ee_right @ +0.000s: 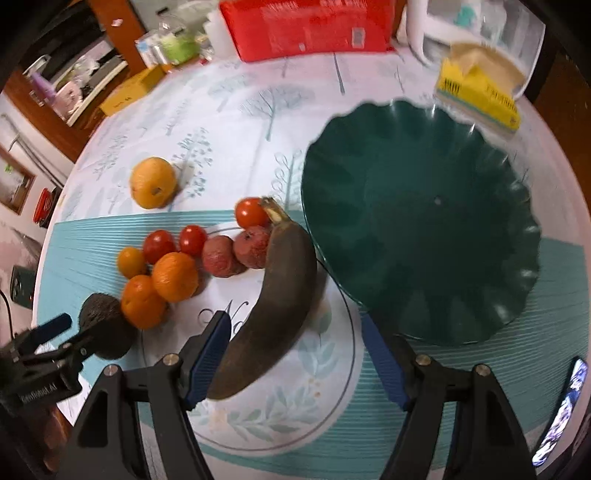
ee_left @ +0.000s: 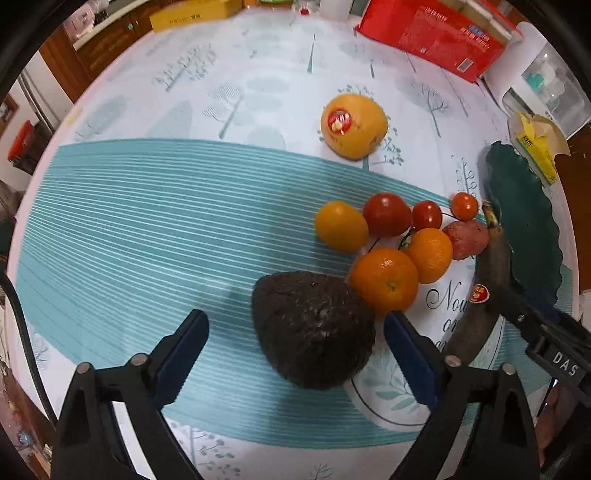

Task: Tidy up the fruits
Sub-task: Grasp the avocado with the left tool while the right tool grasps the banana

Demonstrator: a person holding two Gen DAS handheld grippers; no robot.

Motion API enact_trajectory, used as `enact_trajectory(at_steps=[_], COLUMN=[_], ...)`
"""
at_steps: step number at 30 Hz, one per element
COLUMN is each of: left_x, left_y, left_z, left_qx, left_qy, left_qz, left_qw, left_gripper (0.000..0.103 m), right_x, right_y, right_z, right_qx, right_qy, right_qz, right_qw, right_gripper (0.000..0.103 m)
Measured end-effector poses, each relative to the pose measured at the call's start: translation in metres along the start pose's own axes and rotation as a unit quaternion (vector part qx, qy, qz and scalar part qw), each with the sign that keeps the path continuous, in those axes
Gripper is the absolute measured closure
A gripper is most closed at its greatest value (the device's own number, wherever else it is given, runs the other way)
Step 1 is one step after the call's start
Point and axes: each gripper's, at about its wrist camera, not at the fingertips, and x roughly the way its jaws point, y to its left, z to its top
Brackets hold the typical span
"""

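My left gripper [ee_left: 295, 328] is open, its fingers on either side of a dark avocado [ee_left: 314, 332] on the table; the avocado also shows in the right wrist view [ee_right: 107, 325]. My right gripper [ee_right: 295, 332] is open around the lower end of a browned banana [ee_right: 277, 295], whose stem reaches the scalloped green plate [ee_right: 424, 221]. Two oranges [ee_right: 173, 277], several tomatoes [ee_right: 192, 240] and two reddish fruits [ee_right: 236, 254] lie between them. A large yellow fruit [ee_left: 352, 125] with a sticker lies apart, farther back.
A red box [ee_left: 432, 33] stands at the table's far edge. A yellow packet [ee_right: 480, 96] lies behind the green plate. A yellow box [ee_right: 129, 92] sits at the far left edge. A phone [ee_right: 561, 406] lies at the right.
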Motion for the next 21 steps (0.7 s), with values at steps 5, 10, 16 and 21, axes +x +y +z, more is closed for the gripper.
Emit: enact_trajectory(at_steps=[5,10,16,21], left_x=[0.007,0.011,0.008,0.003], left_y=[-0.001,-0.005,0.002,0.002], left_z=[0.003,0.006,0.000,-0.006], left_qx=[-0.008,-0.012,-0.023,-0.015], left_qy=[-0.006,-0.005,-0.007,-0.013], left_qz=[-0.029,-0.055,-0.092,-0.091], left_qw=[0.9995,0.9984,0.9955,0.9956], left_gripper=[0.015,0.021,0.040,0.041], right_x=[0.015,0.025,0.024,0.022], right_y=[0.002,0.011,0.022,0.019], right_z=[0.001,0.003,0.001,0.000], right_qx=[0.011,0.004,-0.012,-0.011], right_qy=[0.015,0.022,0.009,0.008], right_qz=[0.006,0.003,-0.004,0.003], right_qw=[1.000,1.000,1.000,1.000], right_gripper=[0.036,0.047,0.059,0.061])
